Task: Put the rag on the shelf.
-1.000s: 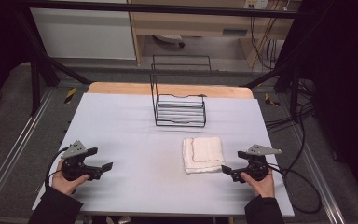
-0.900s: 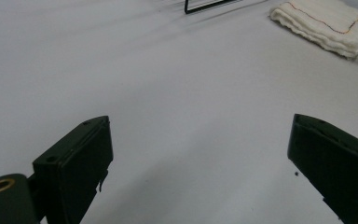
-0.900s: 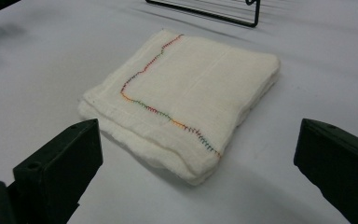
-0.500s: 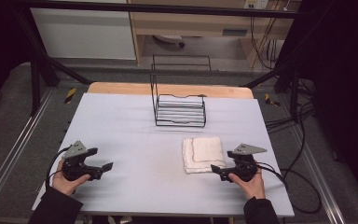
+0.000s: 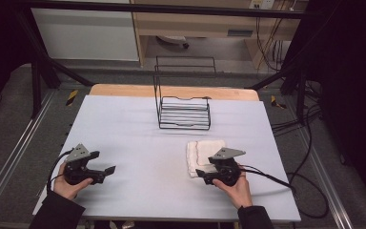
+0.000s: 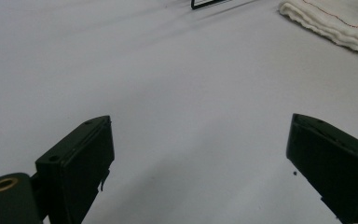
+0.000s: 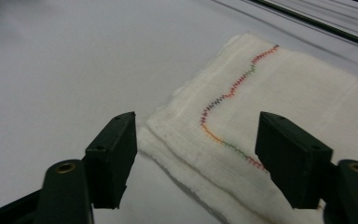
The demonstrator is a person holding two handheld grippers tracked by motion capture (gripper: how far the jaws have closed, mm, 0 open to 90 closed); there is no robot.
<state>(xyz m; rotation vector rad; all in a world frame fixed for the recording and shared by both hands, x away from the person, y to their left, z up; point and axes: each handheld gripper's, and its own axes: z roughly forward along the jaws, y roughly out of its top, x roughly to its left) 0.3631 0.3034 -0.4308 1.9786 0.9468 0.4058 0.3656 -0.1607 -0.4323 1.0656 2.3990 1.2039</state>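
**At the cloth's near corner, jaws spread for a pinch**

Near the table's front edge, right of centre, a folded white cloth (image 5: 204, 153) lies flat on the pale table (image 5: 138, 129), its layers stacked so that the edges step out one under another. The right gripper (image 7: 196, 149) sits low at the cloth's near-left corner with its jaws held wide apart — one jaw over bare table just off the edge, the other over the fabric. That straddle reads as a set-up for closing on the layered corner, though nothing is pinched yet. In the high view the right gripper (image 5: 201, 173) is at the cloth's near edge, with the hand (image 5: 236, 187) behind it.

The left gripper (image 5: 106, 171) rests well apart from the cloth, toward the table's left side, its jaws also spread and holding nothing; its own view looks across bare table toward the cloth (image 6: 335, 23) far off. It seems parked, waiting until a second grip is wanted.

A black wire rack (image 5: 183, 107) stands upright at the far middle of the table, beyond the cloth and clear of it — probably where the cloth is meant to go, judging by its place.

No brand, label or writing can be read. The cloth's one marking is a wavy line of multicoloured stitching (image 7: 233, 88) running across its top layer.
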